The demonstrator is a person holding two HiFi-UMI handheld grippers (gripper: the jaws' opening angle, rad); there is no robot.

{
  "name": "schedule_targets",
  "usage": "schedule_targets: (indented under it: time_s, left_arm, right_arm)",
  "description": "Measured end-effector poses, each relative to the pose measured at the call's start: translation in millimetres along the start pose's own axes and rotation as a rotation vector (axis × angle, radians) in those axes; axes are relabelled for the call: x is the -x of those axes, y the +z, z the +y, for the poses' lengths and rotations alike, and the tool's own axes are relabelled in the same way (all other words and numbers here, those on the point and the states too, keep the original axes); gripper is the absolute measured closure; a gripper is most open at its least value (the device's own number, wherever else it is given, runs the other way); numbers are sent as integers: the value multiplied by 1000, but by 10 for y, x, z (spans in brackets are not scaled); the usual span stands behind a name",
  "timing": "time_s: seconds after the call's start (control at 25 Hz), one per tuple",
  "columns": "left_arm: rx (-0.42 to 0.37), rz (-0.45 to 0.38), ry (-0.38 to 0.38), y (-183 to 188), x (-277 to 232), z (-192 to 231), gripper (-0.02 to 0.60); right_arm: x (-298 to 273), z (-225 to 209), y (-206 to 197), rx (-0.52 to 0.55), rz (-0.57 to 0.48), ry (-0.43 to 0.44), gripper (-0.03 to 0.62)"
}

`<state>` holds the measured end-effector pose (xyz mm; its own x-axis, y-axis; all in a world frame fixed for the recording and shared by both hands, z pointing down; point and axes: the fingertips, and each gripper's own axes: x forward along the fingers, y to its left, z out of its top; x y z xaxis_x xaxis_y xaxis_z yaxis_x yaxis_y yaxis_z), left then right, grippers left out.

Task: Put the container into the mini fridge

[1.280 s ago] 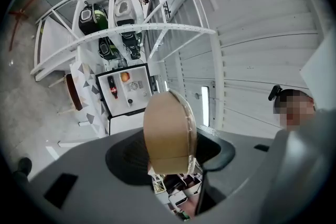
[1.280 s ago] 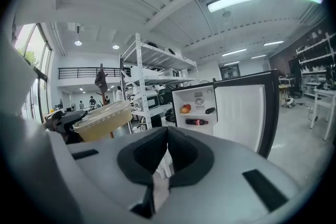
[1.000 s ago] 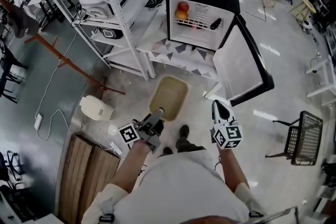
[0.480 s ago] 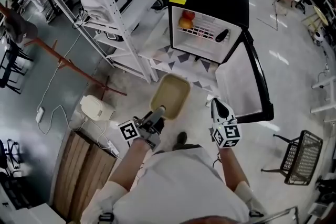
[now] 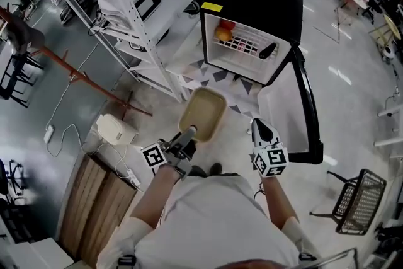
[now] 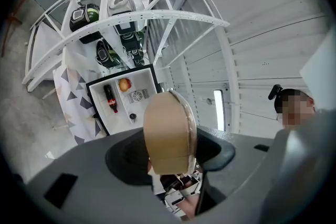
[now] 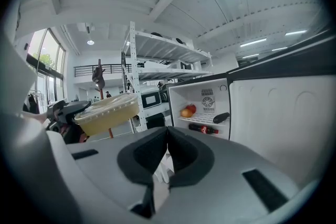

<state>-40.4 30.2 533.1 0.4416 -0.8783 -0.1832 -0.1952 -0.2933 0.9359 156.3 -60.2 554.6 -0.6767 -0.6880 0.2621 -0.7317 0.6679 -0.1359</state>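
Observation:
A tan lidded container (image 5: 202,113) is held out in front of me, my left gripper (image 5: 189,133) shut on its near end. In the left gripper view the container (image 6: 169,131) stands edge-on between the jaws. The black mini fridge (image 5: 250,27) stands ahead with its door (image 5: 301,107) swung open to the right. Inside it are fruit (image 5: 223,33) on a wire shelf, a dark object (image 5: 267,50) and a cola bottle (image 6: 108,99). My right gripper (image 5: 257,125) hovers to the right of the container, shut and holding nothing. The right gripper view shows the container (image 7: 107,112) at left and the fridge (image 7: 202,107) ahead.
A white shelving rack (image 5: 145,3) loaded with appliances stands left of the fridge. A patterned mat (image 5: 214,75) lies under the fridge. A white appliance (image 5: 115,130) and cables lie on the floor at left, beside a wooden crate (image 5: 104,198). A wire basket (image 5: 352,201) sits at right.
I have walked closer to the fridge, which now sits lower in the head view. Both grippers and the container keep their places relative to me.

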Motion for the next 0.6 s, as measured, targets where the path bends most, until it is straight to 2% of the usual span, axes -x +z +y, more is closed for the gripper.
schedule_targets:
  time_s: [0.36,0.6]
  left_arm:
    - [13,-7,14,159,-292,166,359]
    - [19,19,8,401,-544,386,359]
  right_arm:
    - [-258,-191,51,-13,6,-6,586]
    - [-488,-356,111,-11,8,-54,586]
